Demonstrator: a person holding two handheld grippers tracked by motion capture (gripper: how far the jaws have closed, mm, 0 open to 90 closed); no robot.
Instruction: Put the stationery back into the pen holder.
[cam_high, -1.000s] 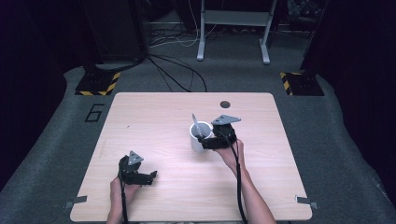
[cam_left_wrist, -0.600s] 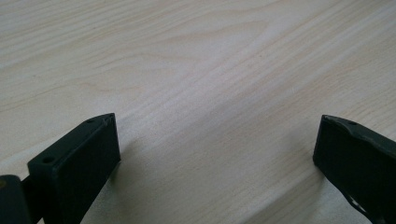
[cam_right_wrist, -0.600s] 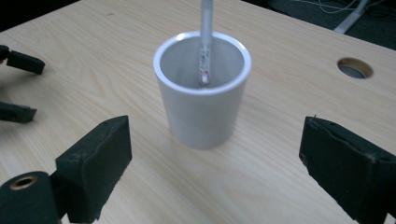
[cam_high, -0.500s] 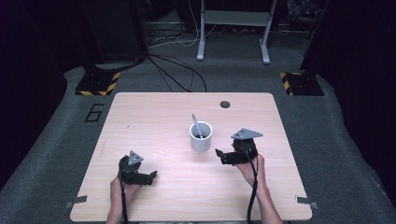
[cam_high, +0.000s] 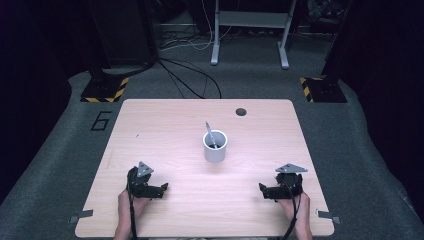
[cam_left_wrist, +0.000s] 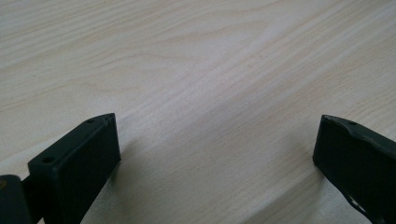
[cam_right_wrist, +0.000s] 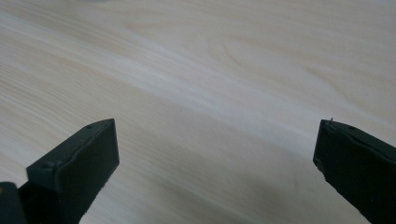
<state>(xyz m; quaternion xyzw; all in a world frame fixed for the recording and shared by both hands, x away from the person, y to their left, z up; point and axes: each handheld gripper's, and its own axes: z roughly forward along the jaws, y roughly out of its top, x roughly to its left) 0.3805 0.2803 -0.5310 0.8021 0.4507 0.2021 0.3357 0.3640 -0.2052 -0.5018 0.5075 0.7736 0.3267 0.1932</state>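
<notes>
Dark floor and trailing cables ring a pale wooden desk (cam_high: 165, 125), bare but for a white cup (cam_high: 215, 147) at its middle, set within reach of both hands. A grey utensil (cam_high: 210, 134) leans inside it, handle up. Near the front edge rest the left tool (cam_high: 162, 189) and right tool (cam_high: 263, 190), both spread and empty. A second ago the right tool was beside the cup; its jaws have just been opening, nothing between them.

Pale matt wood table (cam_high: 165, 130); white smooth cup (cam_high: 215, 147)
</notes>
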